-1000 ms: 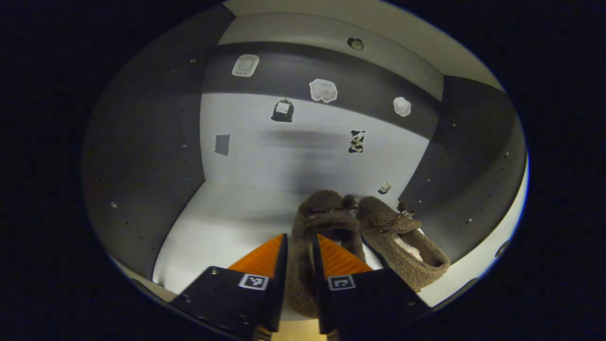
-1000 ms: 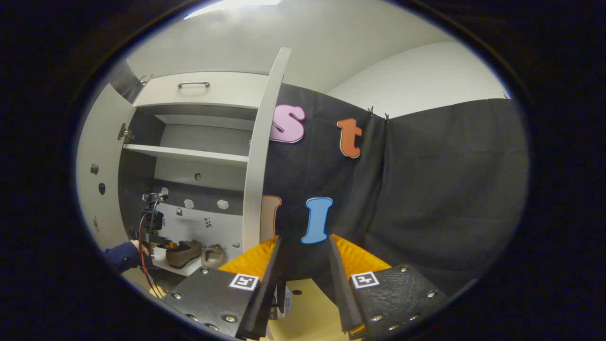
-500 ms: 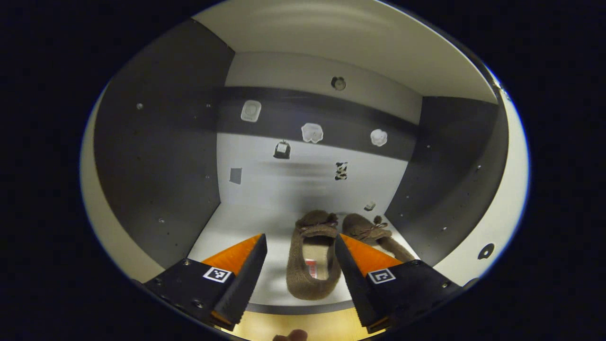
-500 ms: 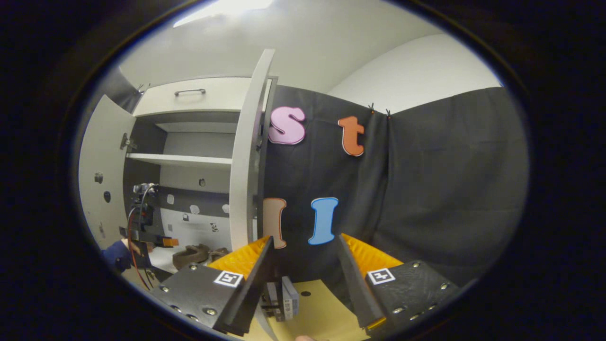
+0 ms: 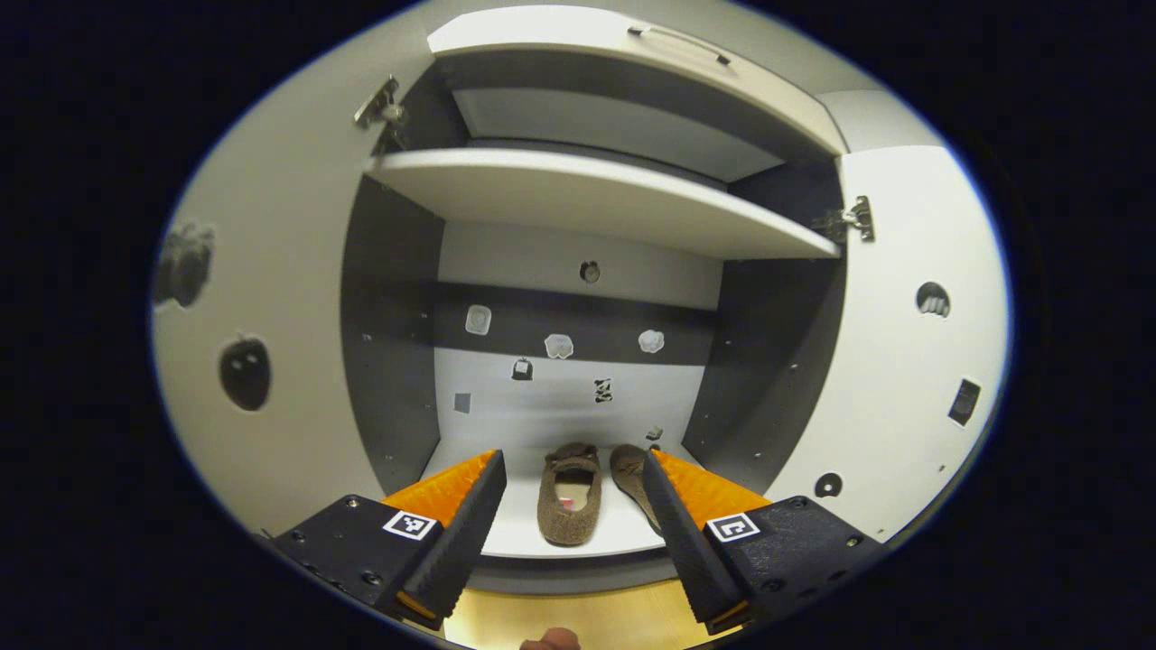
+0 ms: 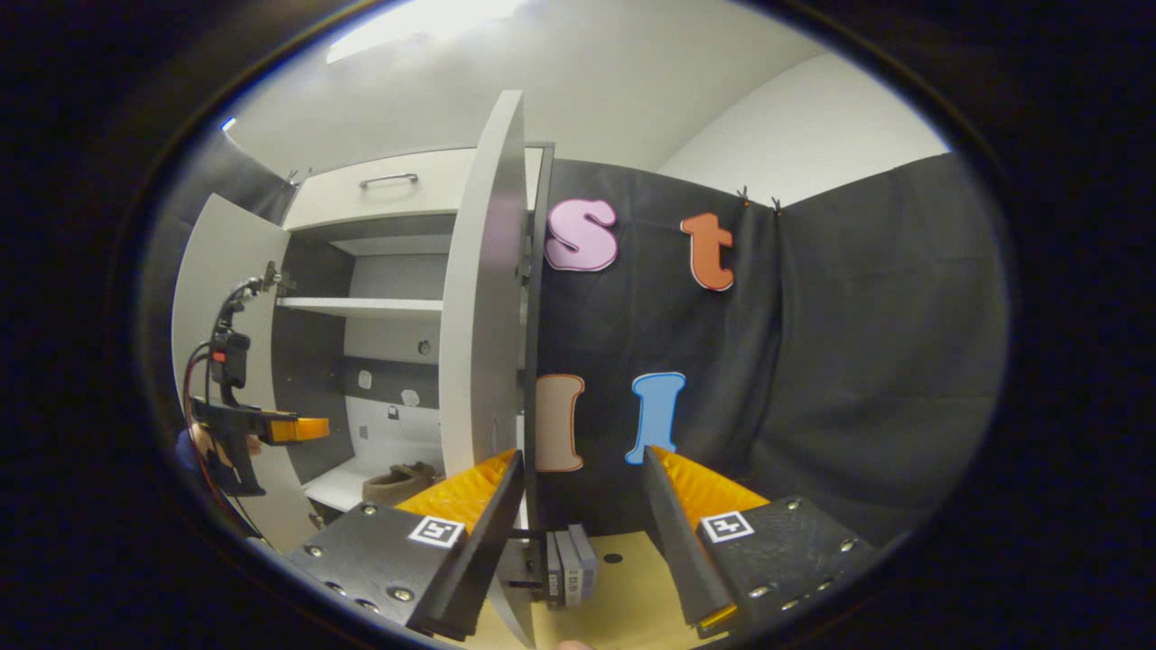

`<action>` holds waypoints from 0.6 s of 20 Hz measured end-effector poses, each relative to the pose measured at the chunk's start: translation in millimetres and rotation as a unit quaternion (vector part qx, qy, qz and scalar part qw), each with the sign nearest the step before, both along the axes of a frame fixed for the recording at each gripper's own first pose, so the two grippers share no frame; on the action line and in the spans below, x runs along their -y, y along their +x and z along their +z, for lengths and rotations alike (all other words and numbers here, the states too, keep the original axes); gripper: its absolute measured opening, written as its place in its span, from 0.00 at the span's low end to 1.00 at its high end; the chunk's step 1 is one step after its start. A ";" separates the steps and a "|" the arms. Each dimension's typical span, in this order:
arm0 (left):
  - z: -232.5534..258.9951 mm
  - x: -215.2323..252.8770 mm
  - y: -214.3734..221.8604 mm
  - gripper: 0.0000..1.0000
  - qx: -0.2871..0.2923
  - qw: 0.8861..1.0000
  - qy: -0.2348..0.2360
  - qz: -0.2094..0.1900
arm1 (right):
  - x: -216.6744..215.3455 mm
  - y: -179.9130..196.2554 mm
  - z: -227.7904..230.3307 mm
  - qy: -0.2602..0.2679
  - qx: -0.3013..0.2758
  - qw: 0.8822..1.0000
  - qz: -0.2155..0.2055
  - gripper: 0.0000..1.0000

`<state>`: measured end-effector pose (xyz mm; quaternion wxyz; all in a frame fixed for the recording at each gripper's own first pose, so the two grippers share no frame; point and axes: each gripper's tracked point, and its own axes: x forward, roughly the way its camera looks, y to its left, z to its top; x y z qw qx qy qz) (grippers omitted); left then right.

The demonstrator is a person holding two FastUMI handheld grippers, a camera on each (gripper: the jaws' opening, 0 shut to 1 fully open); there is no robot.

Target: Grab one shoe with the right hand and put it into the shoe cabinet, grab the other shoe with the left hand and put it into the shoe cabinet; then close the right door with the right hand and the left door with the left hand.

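Two brown fuzzy shoes stand side by side on the bottom shelf of the open shoe cabinet (image 5: 587, 194). The left shoe (image 5: 567, 519) lies in full view. My gripper's finger partly hides the right shoe (image 5: 629, 471). My left gripper (image 5: 569, 460) is open and empty, outside the cabinet in front of the shoes. It also appears in the right gripper view as the left gripper (image 6: 271, 429), held by a hand near the left door (image 6: 226, 271). My right gripper (image 6: 582, 454) is open and empty, just behind the edge-on right door (image 6: 483, 316). One shoe (image 6: 397, 483) peeks out past that door.
Both doors stand wide open: the left door (image 5: 271, 361) and the right door (image 5: 903, 361). A drawer with a handle (image 5: 677, 45) sits above the shelves. A small grey block (image 6: 564, 578) rests on the wooden floor (image 6: 623, 596) by the right door's foot.
My left gripper opened, let go of the shoe on the bottom shelf and drew back out of the cabinet. My right gripper shifted, so the right door now stands edge-on before it.
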<state>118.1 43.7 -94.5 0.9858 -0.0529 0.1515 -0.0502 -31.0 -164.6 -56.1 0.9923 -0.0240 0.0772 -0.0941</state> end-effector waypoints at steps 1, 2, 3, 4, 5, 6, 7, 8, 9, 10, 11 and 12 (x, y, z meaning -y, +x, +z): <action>10.4 2.4 -10.5 0.93 0.008 1.000 -0.005 -0.005 | -2.4 0.4 -0.3 0.004 -0.001 1.000 0.010 0.80; 19.3 2.4 -20.5 0.93 0.013 1.000 -0.008 -0.006 | -5.5 1.1 -0.6 0.009 -0.003 1.000 0.020 0.80; 28.0 0.3 -28.6 0.93 0.018 1.000 -0.010 -0.004 | -9.8 2.3 -1.7 0.013 -0.004 0.999 0.030 0.80; 37.9 -2.5 -37.4 0.93 0.027 1.000 -0.009 -0.002 | -16.3 2.8 -1.5 0.016 -0.004 0.999 0.040 0.80; 45.1 -4.4 -42.7 0.93 0.034 0.999 -0.006 -0.002 | -24.1 6.2 -1.5 0.018 -0.004 0.999 0.049 0.80; 50.6 -7.3 -51.1 0.93 0.039 0.999 0.002 0.001 | -31.1 8.3 -1.9 0.020 -0.005 0.998 0.058 0.80; 54.1 -11.4 -58.1 0.93 0.039 0.999 0.009 0.003 | -37.1 10.6 -2.6 0.023 -0.005 0.997 0.069 0.80; 57.7 -12.6 -66.0 0.93 0.040 0.999 0.010 0.004 | -43.1 12.9 -3.0 0.025 -0.005 0.997 0.079 0.81; 63.0 -12.6 -75.3 0.93 0.041 0.999 0.008 0.006 | -49.8 13.8 -4.4 0.029 -0.005 0.996 0.089 0.81; 68.9 -13.6 -81.7 0.93 0.046 0.999 0.004 0.007 | -58.0 16.7 -5.1 0.031 -0.006 0.995 0.099 0.81; 75.1 -15.2 -87.5 0.93 0.050 0.999 0.002 0.009 | -66.6 19.8 -6.2 0.033 -0.007 0.993 0.110 0.80; 82.8 -18.7 -93.3 0.93 0.057 0.998 0.004 0.013 | -74.1 22.7 -6.8 0.035 -0.007 0.992 0.119 0.81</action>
